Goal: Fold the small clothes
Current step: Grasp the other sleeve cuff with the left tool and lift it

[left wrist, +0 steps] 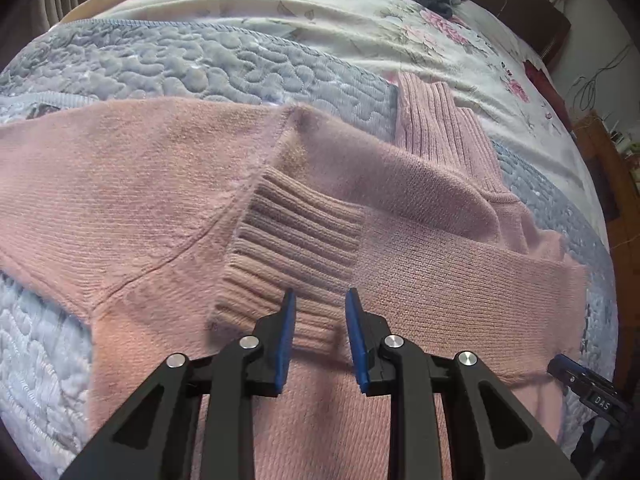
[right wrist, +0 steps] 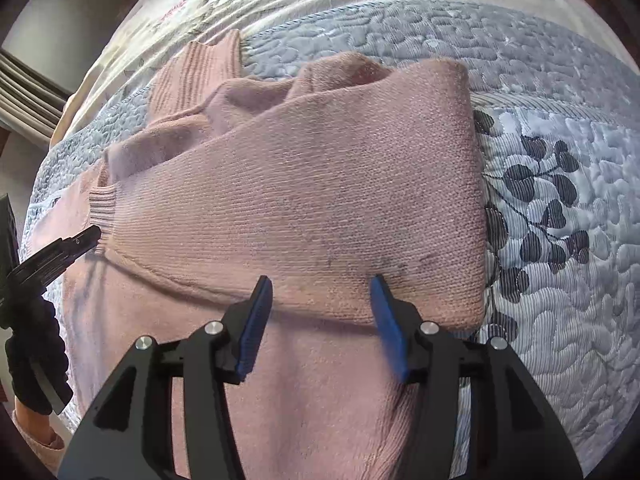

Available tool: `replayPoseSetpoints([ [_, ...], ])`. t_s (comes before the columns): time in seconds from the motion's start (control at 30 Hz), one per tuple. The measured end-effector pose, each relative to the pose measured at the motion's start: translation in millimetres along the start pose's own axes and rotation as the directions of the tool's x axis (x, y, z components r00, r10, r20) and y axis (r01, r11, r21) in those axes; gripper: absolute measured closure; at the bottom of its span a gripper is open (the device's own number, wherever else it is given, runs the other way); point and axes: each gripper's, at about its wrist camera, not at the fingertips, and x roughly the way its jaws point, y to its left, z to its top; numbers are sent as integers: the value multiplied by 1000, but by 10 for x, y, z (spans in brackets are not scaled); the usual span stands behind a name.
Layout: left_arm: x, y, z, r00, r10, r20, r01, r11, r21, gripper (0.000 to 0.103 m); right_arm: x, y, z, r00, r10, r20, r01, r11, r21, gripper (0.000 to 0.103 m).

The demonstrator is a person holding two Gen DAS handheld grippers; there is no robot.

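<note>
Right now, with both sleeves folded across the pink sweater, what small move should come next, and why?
Probably lower both open tongs, left and right, to pinch the pink sweater at its near edge, ready to fold it toward the collar. Both sleeves already lie across the body, the ribbed cuff flat, and neither tong holds anything.

Both views are evenly lit by soft daylight, without glare. Strong fisheye bending and dark vignetting are seen at the edges. The right gripper's [right wrist: 320, 292] blue padded fingertip [right wrist: 390, 336] is motion-blurred.

Left tool [left wrist: 320, 300] jaws apart; right tool [right wrist: 322, 286] jaws apart.
</note>
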Motion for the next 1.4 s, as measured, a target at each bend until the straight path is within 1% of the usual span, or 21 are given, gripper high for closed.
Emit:
replayPoseSetpoints([
  [0.03,-118,94,-14,1000,-5,22,5,1000,-4,68,-66,86,-30,1000,23,8,-23,1000,-15,51],
  [0.07,-237,225,-27,999,2,44,-1,1000,-13,65,-115,180,-67,999,45,11,-44,999,-32,51],
  [0.17,-564,781,-81,995,42,91,-34,996,-83,64,-128,525,-201,997,79,-19,-81,992,-95,50],
  [0.27,-803,1424,-93,984,129,121,-108,980,-165,64,-22,904,-371,991,114,-72,-124,979,-164,50],
  [0.33,-925,1874,-91,973,196,124,-165,961,-224,64,78,1165,-470,985,137,-102,-156,966,-205,50],
  [0.37,-981,2097,-95,968,215,127,-177,949,-260,64,129,1280,-511,984,137,-114,-159,962,-223,50],
  [0.5,-1142,2930,-57,958,241,155,-158,896,-415,64,313,1636,-652,982,118,-145,-156,945,-287,50],
  [0.6,-1217,3384,33,950,245,191,-124,862,-491,64,381,1752,-712,984,94,-150,-138,937,-321,50],
  [0.67,-1206,3638,109,952,231,199,-96,846,-524,64,441,1795,-714,984,86,-154,-133,937,-323,49],
  [0.73,-1167,3861,151,954,218,205,-67,822,-565,64,500,1812,-705,985,77,-156,-124,939,-320,48],
  [0.77,-1147,3971,157,955,196,221,-30,809,-587,64,521,1812,-703,985,73,-156,-120,940,-320,48],
  [0.83,-1099,4160,165,956,156,249,35,780,-624,64,553,1804,-703,985,71,-155,-118,940,-321,47],
  [0.87,-1086,4228,177,953,140,269,64,773,-631,64,567,1809,-708,986,72,-153,-118,940,-320,46],
  [0.9,-1075,4271,194,950,138,282,76,770,-633,64,579,1806,-714,986,72,-151,-117,940,-319,46],
  [1.0,-1048,4342,268,942,141,304,86,775,-626,64,594,1790,-730,987,74,-146,-117,942,-315,44],
  [1.1,-1031,4449,329,936,127,329,122,758,-641,64,617,1811,-720,987,72,-146,-115,941,-319,40],
  [1.23,-1001,4501,409,934,137,331,114,763,-636,68,650,1852,-714,987,70,-142,-114,937,-329,36],
  [1.27,-1000,4500,420,934,146,326,103,764,-637,69,656,1857,-713,988,71,-140,-114,937,-330,36],
  [1.33,-1014,4496,434,935,167,313,75,768,-636,88,654,1851,-717,988,75,-136,-117,937,-330,36],
  [1.4,-1071,4508,420,931,171,322,76,772,-631,93,647,1841,-717,988,80,-135,-121,936,-330,36],
])
